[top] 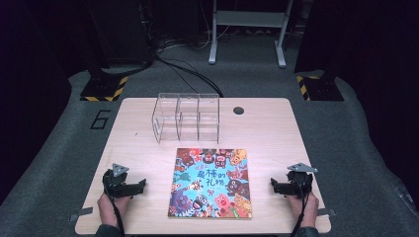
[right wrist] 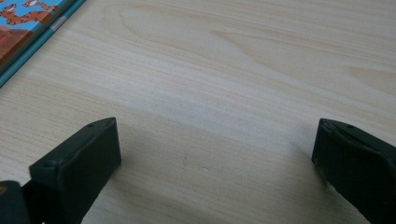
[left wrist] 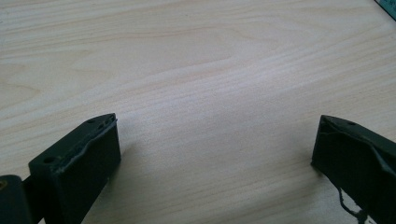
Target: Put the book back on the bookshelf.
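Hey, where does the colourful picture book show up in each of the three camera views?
High view: the picture book lies flat at the middle of the wooden table, between the two grippers and in front of the clear acrylic organizer.
Left gripper view: a sliver of its teal edge cuts the top right corner.
Right gripper view: its cover corner sits at the top left.
Shared landmark: the table's pale wood grain.

The left gripper (top: 140, 185) rests low near the front left corner of the tabletop (top: 267, 118), held by the left hand (top: 109, 206). The right gripper (top: 275, 185) sits near the front right corner, in the right hand (top: 305, 207). Both point inward with jaws wide apart and nothing between them.
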A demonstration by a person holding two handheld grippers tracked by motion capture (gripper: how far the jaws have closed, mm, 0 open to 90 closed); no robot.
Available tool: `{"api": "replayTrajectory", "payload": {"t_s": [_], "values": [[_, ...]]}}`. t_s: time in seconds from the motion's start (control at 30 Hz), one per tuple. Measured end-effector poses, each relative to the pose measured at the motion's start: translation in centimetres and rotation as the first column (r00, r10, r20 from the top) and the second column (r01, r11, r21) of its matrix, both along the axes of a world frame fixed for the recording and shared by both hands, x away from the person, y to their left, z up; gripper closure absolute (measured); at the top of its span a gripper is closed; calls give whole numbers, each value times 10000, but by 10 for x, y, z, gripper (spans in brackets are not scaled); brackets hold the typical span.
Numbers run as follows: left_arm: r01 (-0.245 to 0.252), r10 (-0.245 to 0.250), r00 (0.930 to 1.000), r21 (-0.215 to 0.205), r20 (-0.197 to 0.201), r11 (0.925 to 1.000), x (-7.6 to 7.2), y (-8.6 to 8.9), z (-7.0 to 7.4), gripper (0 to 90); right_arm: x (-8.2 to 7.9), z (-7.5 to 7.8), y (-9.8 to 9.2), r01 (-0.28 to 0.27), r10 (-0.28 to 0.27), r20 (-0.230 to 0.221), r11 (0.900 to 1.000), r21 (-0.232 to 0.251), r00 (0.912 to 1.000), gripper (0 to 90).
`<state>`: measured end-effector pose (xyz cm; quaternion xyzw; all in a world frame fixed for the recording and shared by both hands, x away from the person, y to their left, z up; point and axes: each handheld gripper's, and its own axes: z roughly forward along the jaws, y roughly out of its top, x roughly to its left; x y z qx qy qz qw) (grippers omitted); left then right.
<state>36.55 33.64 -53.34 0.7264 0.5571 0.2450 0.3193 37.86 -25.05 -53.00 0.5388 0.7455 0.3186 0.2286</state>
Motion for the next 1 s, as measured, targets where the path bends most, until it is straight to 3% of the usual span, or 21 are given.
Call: {"api": "replayTrajectory", "payload": {"t_s": [0.27,0.57,0.63,0.83,1.0], "values": [[-4,4,10000,-14,10,10000,0,0,0,9,1,1,1,142,-140,-141,9999,99,9998,0],[1,-1,10000,-9,9,10000,0,0,0,10,2,3,-1,-140,145,-330,9998,165,9994,0],[-1,1,10000,-10,10,10000,0,0,0,10,2,7,-4,-333,369,-655,9979,556,9972,0],[3,-3,10000,-6,8,10000,0,0,0,10,0,16,1,-906,954,-742,9937,662,9927,0],[-4,4,10000,-17,12,10000,0,0,0,10,3,24,16,-1426,1550,-1217,9842,1048,9804,0]]}}
